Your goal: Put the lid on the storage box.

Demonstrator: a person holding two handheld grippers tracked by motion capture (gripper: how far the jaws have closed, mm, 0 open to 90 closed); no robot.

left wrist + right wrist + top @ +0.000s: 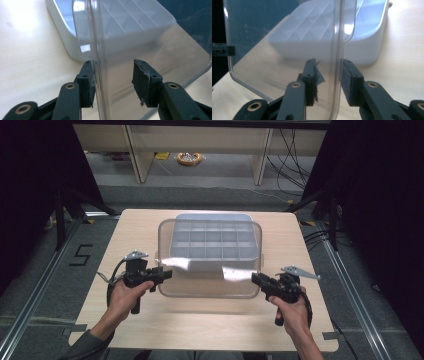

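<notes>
Straddling the clear plastic lid [210, 257] that hangs over the white compartment tray [214, 242] on the pale wooden table [150, 320], my left gripper [113, 78] and right gripper [329, 78] both gape. I judge the lid is mid-lift or mid-placement. Next, each pair of jaws must pinch its edge evenly.

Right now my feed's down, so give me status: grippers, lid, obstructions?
Left gripper open, straddling clear lid edge. Right gripper open, same. Lid above white tray. Nothing blocking.

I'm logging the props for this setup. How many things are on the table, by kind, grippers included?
Clear plastic lid: 1
White plastic tray with divided compartments: 1
Black two-jaw grippers, left and right: 2
Total: 4
</notes>
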